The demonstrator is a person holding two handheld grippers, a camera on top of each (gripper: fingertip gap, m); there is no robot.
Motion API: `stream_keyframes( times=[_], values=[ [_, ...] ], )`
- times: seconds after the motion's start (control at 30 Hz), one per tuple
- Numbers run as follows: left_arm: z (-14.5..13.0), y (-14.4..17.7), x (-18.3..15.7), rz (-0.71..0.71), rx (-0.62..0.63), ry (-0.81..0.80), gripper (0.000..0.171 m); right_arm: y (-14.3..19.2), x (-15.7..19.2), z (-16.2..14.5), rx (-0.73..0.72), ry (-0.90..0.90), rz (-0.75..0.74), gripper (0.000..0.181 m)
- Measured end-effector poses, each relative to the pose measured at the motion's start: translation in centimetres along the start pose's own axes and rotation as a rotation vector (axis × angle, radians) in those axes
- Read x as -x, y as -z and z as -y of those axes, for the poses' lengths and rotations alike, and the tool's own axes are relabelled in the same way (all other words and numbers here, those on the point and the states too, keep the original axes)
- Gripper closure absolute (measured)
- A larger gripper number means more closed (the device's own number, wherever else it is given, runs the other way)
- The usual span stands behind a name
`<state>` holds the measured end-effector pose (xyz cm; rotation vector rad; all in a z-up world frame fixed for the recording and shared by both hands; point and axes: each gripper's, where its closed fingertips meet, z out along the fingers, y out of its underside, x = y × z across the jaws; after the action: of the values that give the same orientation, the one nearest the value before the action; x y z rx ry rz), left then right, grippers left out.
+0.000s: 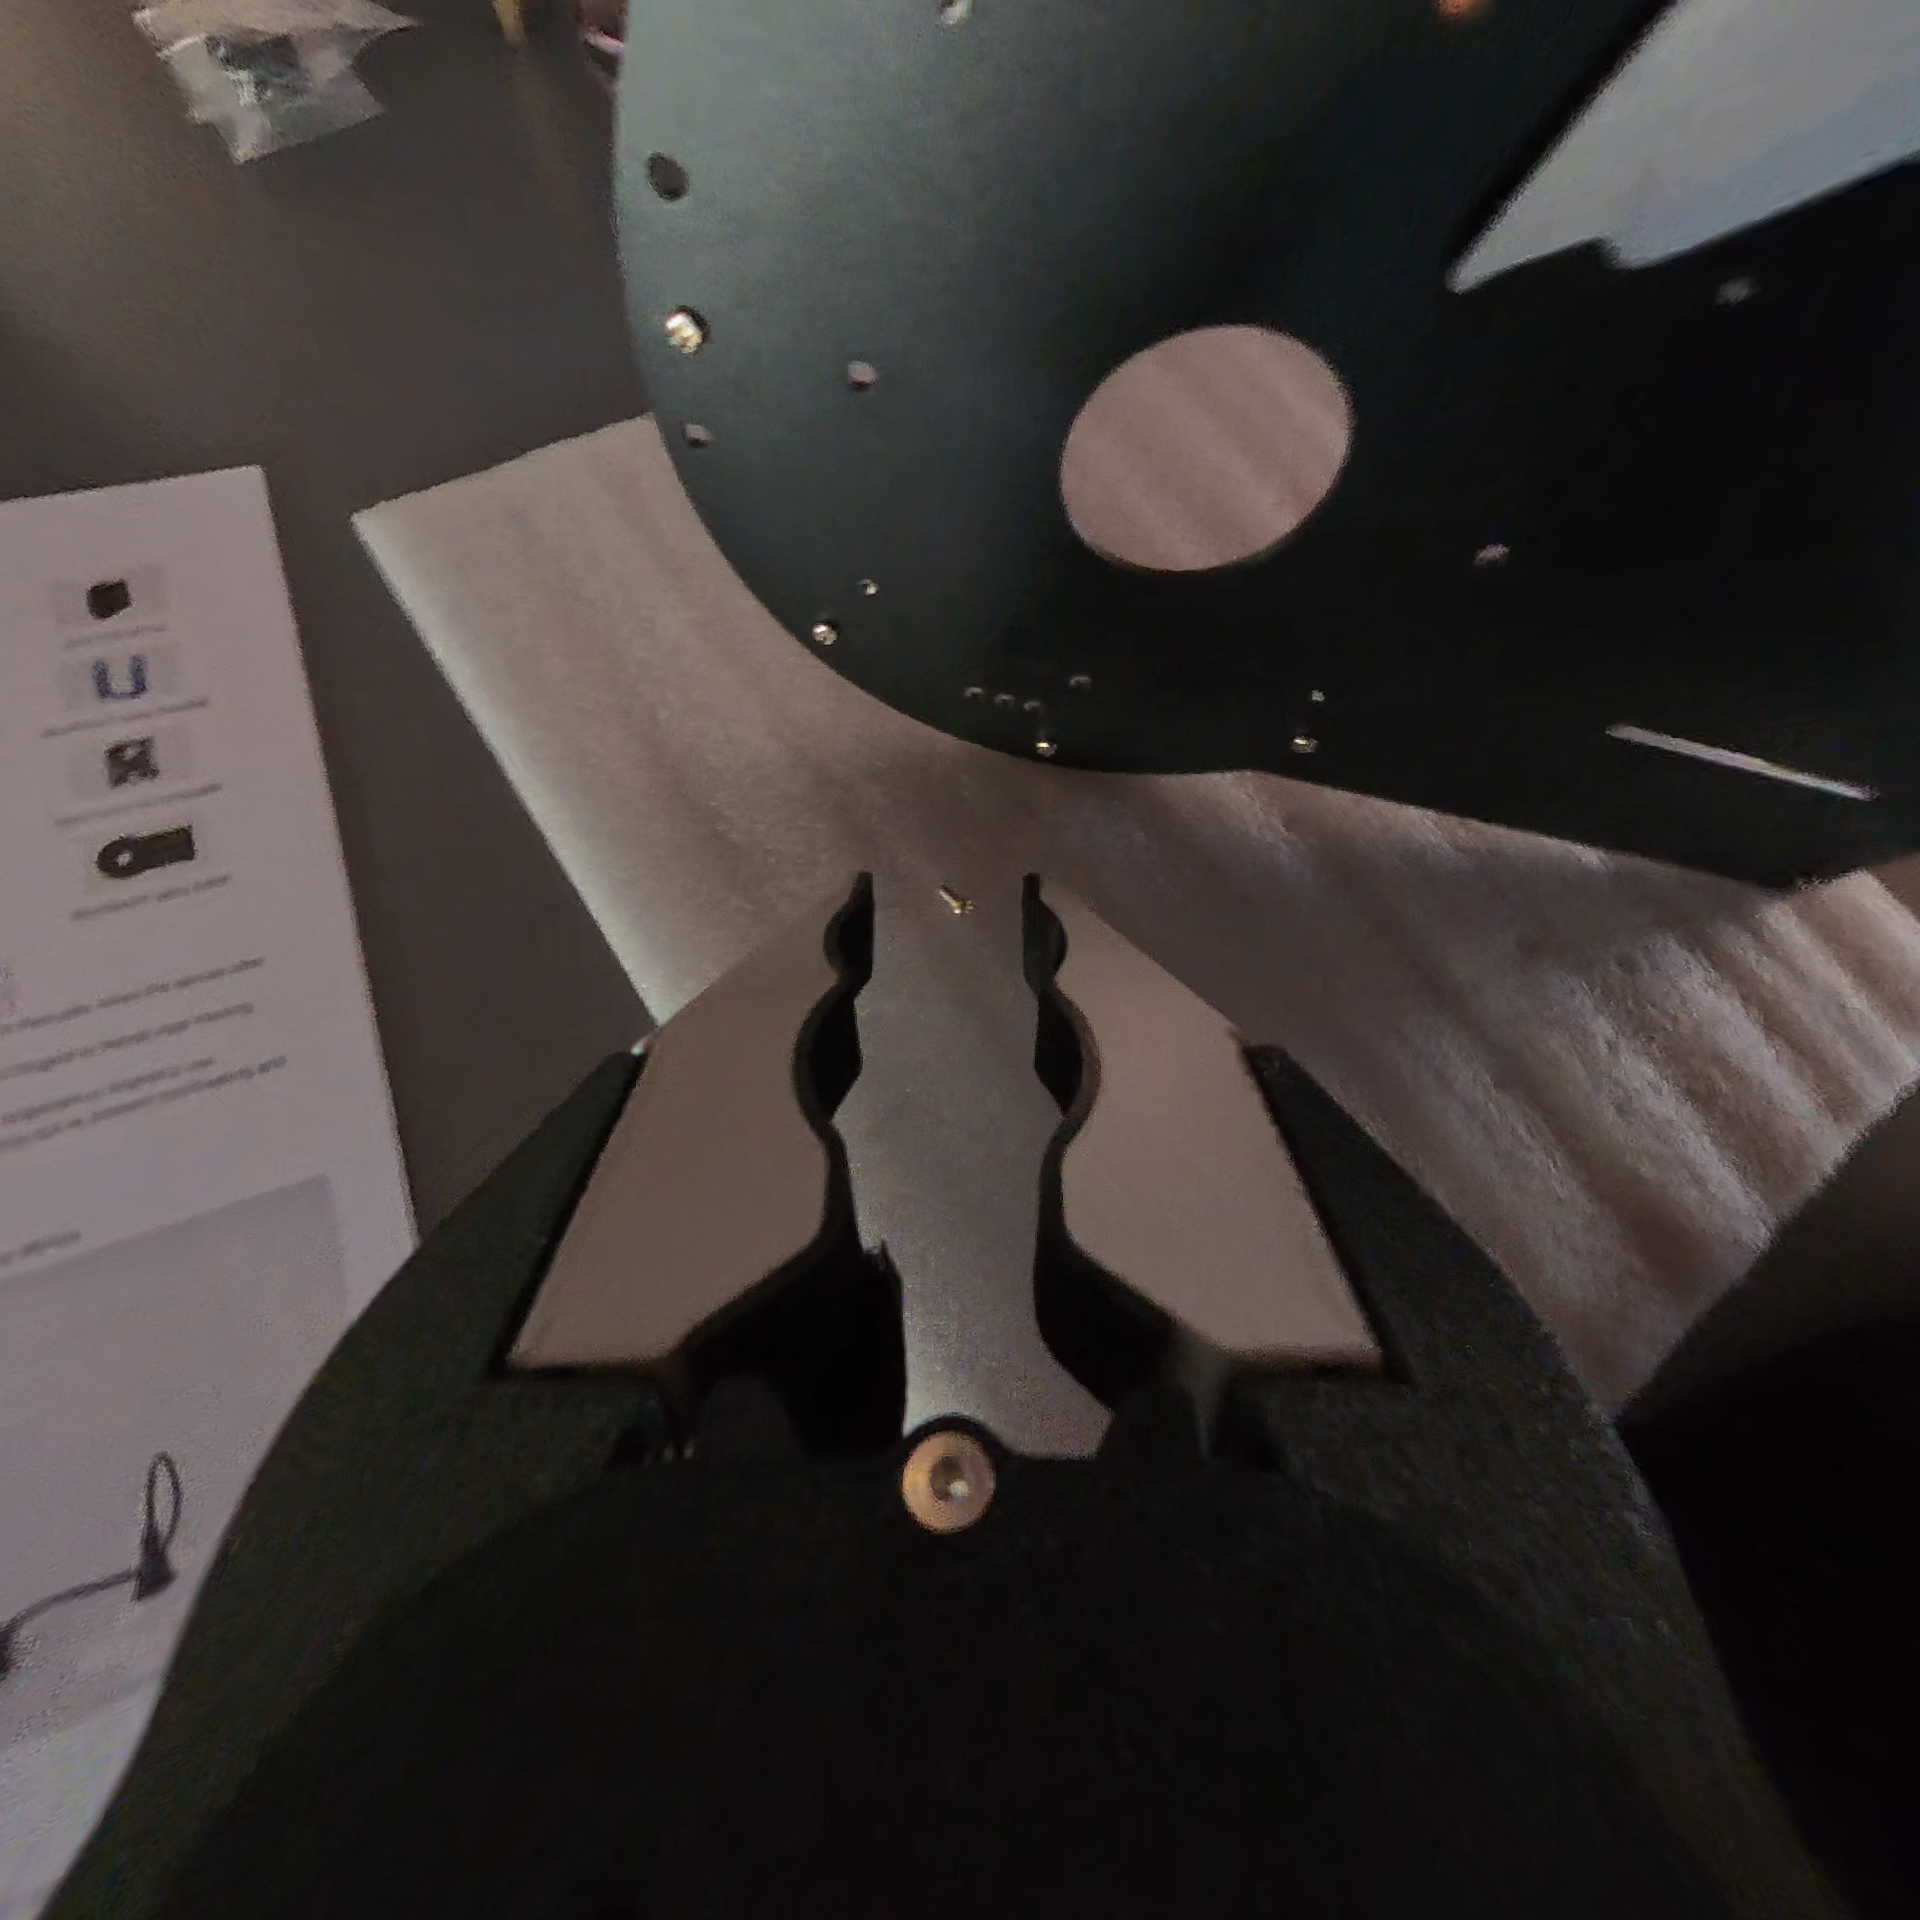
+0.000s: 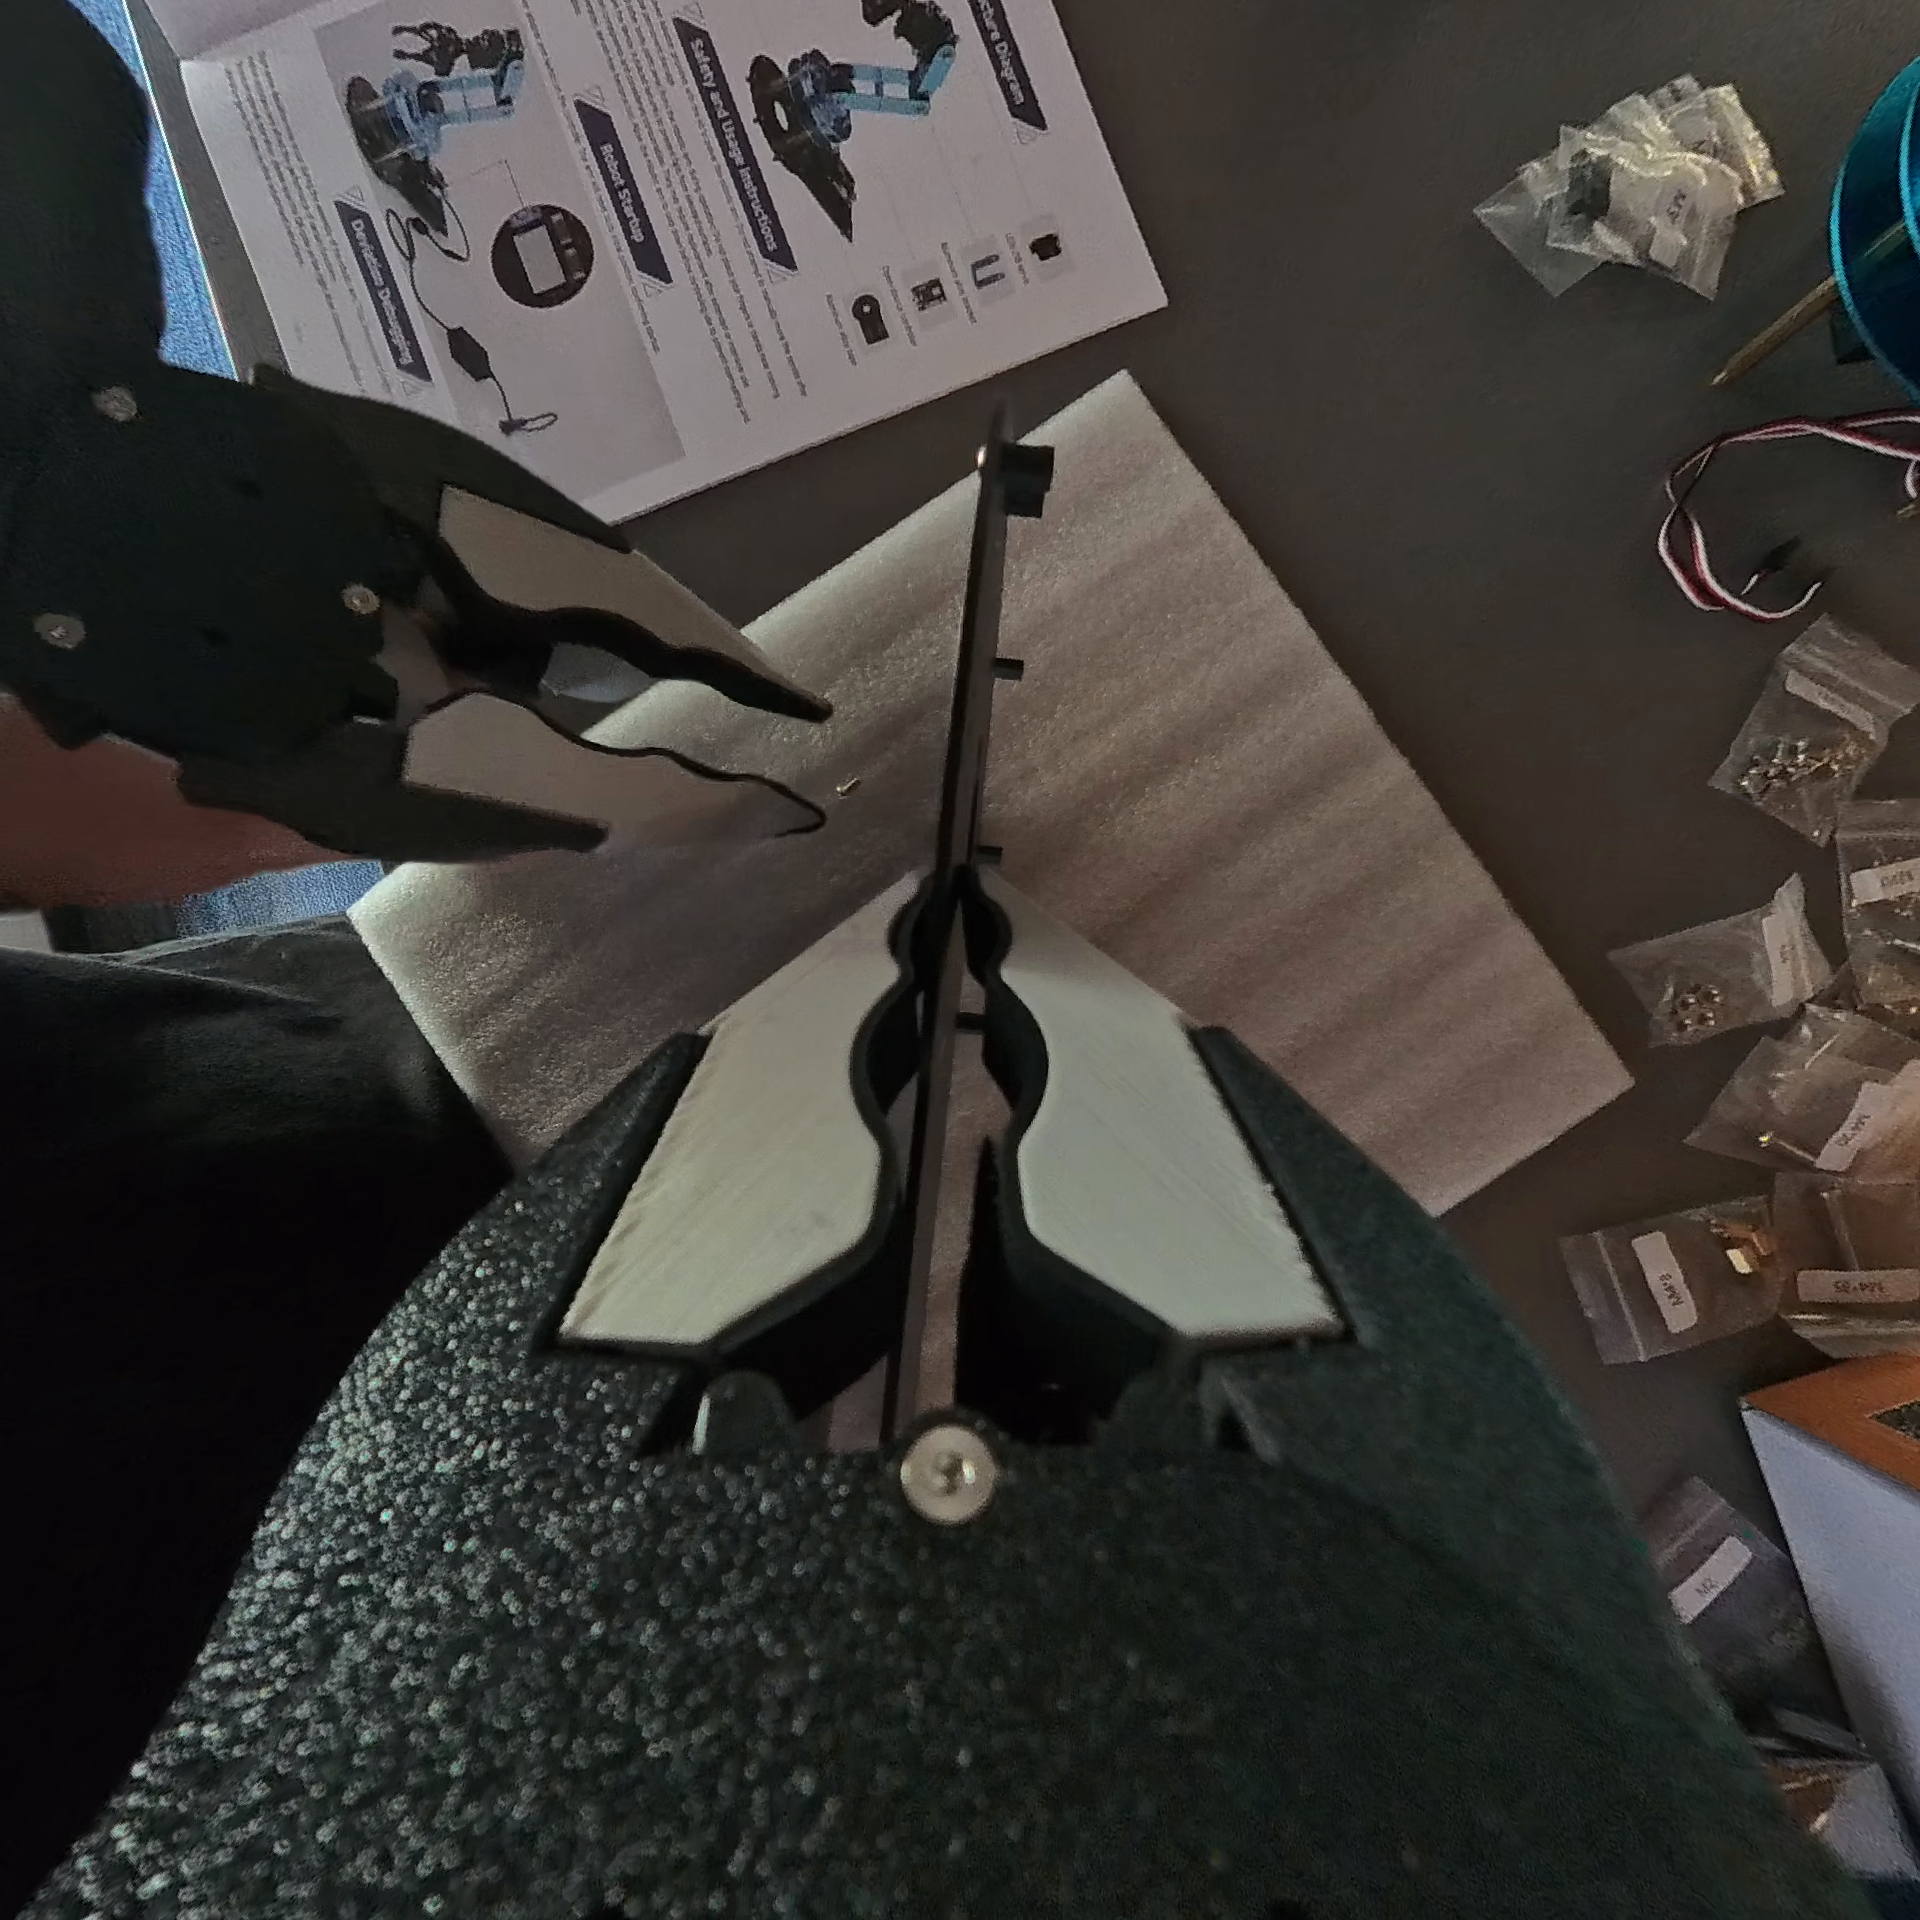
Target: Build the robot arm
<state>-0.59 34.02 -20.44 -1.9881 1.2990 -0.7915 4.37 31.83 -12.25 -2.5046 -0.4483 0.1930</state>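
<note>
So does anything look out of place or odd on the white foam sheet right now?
One tiny loose silver screw lies alone on the white foam sheet, just ahead of the open left gripper, apart from the bagged hardware. The black metal plate is held on edge.

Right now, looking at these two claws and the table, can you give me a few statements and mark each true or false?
1. The right claw is shut on the black plate. True.
2. The left claw grips the small screw. False: it is open, the screw lying loose on the white foam sheet.
3. The plate lies flat on the foam. False: it is held on edge.
4. A printed leaflet lies beyond the foam. True.
</note>
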Motion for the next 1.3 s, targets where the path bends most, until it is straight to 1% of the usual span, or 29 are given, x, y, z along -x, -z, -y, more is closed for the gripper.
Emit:
stream_keyframes(
  times=[0.13, 0.23, 0.3, 0.47, 0.77, 0.9, 1.03, 1.13, 1.3],
  values=[
    [-0.1, -0.8, 0.1, 0.088, -0.013, 0.047, 0.143, 0.0, 0.0, 0.0, 0.001, 0.000, 0.001, 0.178],
    [-0.3, -1.6, 0.5, 0.136, 0.016, 0.012, 0.143, -0.1, 0.1, 0.0, 0.000, -0.005, 0.004, 0.177],
    [-0.5, -1.6, 1.3, 0.182, 0.024, -0.006, 0.143, 0.0, 0.1, 0.0, 0.002, -0.001, 0.001, 0.178],
    [-1.0, -1.2, 1.5, 0.170, 0.029, 0.020, 0.143, -0.1, 0.1, 0.0, 0.002, -0.002, 0.001, 0.178],
    [-1.2, -1.2, 0.9, 0.176, 0.034, -0.025, 0.151, -0.1, 0.0, 0.0, 0.003, -0.004, -0.001, 0.178],
    [-1.0, -0.6, 0.2, 0.163, 0.024, -0.045, 0.151, -0.1, 0.0, 0.0, 0.001, -0.007, 0.002, 0.178],
    [-1.7, -0.6, -0.2, 0.149, 0.040, -0.041, 0.151, -0.1, -0.1, 0.0, 0.003, -0.005, 0.000, 0.179],
    [-1.8, -0.8, -0.2, 0.135, 0.041, -0.039, 0.157, -0.1, -0.1, -0.1, 0.002, -0.005, 0.001, 0.178],
    [-1.3, -1.3, -0.7, 0.112, 0.026, -0.070, 0.167, -0.2, -0.1, -0.1, 0.006, 0.001, 0.000, 0.178]
  ],
)
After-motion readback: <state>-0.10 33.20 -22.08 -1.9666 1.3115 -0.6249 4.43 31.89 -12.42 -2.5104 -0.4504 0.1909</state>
